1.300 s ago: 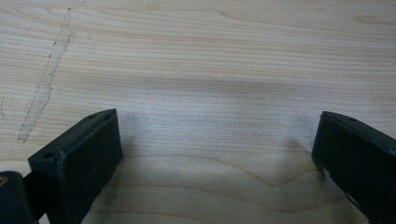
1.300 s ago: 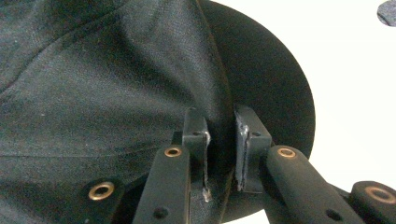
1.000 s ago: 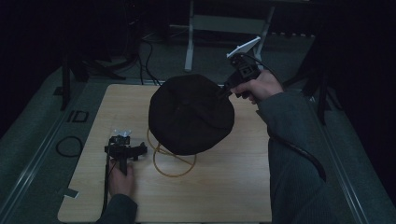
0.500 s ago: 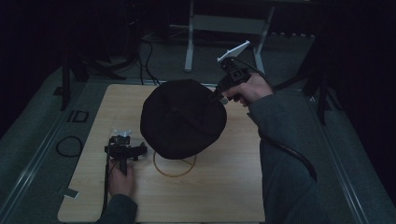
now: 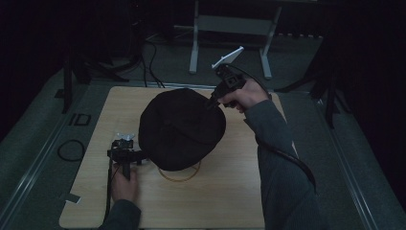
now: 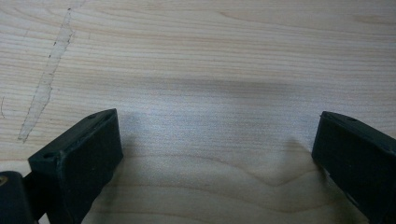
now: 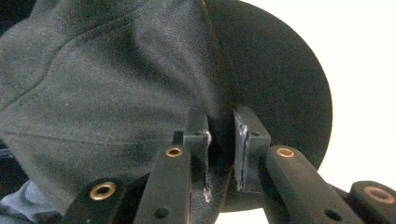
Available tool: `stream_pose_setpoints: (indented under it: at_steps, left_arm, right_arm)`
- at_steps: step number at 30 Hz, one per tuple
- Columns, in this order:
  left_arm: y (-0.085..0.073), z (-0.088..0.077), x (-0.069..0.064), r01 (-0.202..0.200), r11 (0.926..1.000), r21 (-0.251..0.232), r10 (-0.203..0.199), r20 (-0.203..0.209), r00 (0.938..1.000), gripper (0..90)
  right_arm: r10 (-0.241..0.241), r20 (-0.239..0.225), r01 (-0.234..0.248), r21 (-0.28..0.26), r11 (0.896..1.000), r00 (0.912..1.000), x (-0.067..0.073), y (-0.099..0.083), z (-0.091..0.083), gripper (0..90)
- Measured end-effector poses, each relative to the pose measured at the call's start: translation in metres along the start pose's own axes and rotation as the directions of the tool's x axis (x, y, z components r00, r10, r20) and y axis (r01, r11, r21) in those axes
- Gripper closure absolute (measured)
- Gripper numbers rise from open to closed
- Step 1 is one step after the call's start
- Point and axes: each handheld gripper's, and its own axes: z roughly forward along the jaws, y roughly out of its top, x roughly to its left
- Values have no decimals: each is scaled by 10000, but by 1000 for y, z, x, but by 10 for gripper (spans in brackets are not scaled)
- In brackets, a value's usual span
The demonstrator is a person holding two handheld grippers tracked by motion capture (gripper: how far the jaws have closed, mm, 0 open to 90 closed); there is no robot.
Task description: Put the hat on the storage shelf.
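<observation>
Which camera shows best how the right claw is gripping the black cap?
The right gripper view: the right claw is shut on the black cap where crown meets brim. The high view shows the whole cap held over a wire ring. The left gripper view shows bare table.

I have carried the black cap (image 5: pixel 181 128), clamped in my right gripper (image 5: pixel 211 103), from the table's (image 5: pixel 230 201) right edge toward its left edge and a little lower, covering more of the wooden ring (image 5: pixel 179 175).
</observation>
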Motion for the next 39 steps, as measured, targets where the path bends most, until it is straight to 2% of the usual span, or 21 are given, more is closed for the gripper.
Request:
stream_pose_setpoints:
  at_steps: [7,12,23,31,35,39]
  left_arm:
    - [0,-1,0,-24,10000,70,23,30,10000,12]
    - [0,0,0,-32,10000,41,32,-2,10000,12]
    - [0,0,0,-47,10000,47,47,-1,10000,12]
    - [0,0,0,-49,10000,45,49,3,10000,12]
    - [0,0,0,-54,10000,44,54,1,10000,12]
    - [0,0,0,-46,10000,58,46,10,10000,12]
  right_arm:
    - [-5,-97,7,172,9999,10000,0,1,11,780]
    - [-157,9,157,244,9996,9999,1,2,15,780]
    - [-156,-178,161,322,9993,9997,-3,0,24,775]
    - [-91,-474,120,627,9980,9988,-13,-4,33,675]
    - [-285,-318,308,748,9967,9991,-15,-5,36,637]
    - [-608,-130,614,546,9966,9981,-15,-6,31,612]
